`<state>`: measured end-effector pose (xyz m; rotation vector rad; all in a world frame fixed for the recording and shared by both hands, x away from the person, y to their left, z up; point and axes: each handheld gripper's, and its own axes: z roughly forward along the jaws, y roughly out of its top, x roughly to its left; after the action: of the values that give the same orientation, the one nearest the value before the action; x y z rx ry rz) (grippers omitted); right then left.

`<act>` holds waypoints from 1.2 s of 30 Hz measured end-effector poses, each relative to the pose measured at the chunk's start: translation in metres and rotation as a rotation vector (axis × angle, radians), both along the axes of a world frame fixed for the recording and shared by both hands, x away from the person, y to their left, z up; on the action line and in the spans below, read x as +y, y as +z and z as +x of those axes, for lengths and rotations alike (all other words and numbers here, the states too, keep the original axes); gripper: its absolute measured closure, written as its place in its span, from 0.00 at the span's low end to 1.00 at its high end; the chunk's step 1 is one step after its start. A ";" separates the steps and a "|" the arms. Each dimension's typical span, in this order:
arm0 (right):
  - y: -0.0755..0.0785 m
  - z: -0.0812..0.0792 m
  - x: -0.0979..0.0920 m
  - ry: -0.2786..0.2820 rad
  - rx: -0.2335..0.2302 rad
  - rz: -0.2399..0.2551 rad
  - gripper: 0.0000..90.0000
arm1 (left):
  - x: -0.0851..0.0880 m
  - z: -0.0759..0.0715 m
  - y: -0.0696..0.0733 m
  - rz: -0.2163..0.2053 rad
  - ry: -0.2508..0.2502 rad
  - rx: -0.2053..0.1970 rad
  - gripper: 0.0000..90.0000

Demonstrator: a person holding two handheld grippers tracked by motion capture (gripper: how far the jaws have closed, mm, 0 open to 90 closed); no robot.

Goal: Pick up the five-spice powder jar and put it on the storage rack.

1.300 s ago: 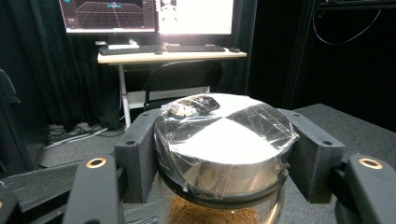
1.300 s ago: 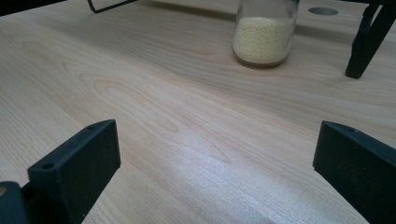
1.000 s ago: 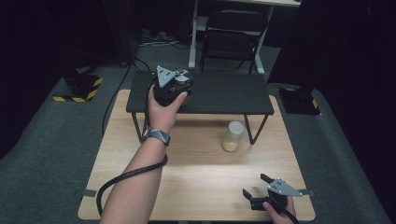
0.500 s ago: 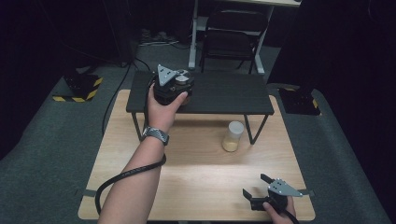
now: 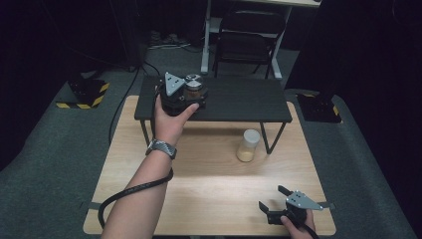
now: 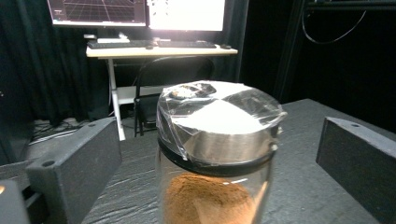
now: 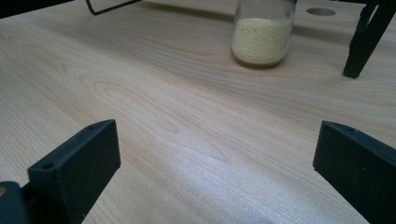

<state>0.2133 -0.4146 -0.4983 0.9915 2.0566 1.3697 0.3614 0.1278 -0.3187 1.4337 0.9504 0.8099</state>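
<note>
A: High view first. Left gripper sits over the left part of the black shelf, which stands on the far half of the wooden table. A spice jar with a silver lid stands on the shelf right at the gripper's front. Jaw state?

B: Hard to read from above. Left gripper view: jar upright on the dark textured shelf top, brown powder inside, clear film over the metal lid. It stands between the two black jaws, with a clear gap on each side. The jaws have just been opening and now stand wide; no pad touches the glass.

A: Noted. Right side?

B: High view: right gripper low at the near right edge of the table, in the person's hand, jaws spread, nothing between them. A second jar, yellowish contents, stands on the table beside the shelf's right front leg, well apart from that gripper.

A: Right gripper view?

B: Both jaws wide over bare wood. The yellow-grain jar stands far ahead, a shelf leg to its right.
</note>
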 end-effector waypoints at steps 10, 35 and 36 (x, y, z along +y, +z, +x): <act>0.000 0.000 0.001 -0.003 0.000 -0.004 0.00 | 0.010 -0.021 -0.006 0.024 -0.027 -0.029 0.00; 0.001 -0.001 0.003 -0.004 -0.004 -0.015 0.00 | 0.034 -0.083 -0.062 0.030 -0.069 -0.072 0.00; 0.001 -0.001 0.002 -0.004 -0.005 -0.015 0.00 | 0.035 -0.086 -0.066 0.029 -0.073 -0.071 0.00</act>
<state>0.2127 -0.4121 -0.4975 0.9847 2.0577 1.3513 0.2752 0.1624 -0.3847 1.4462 0.8309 0.8180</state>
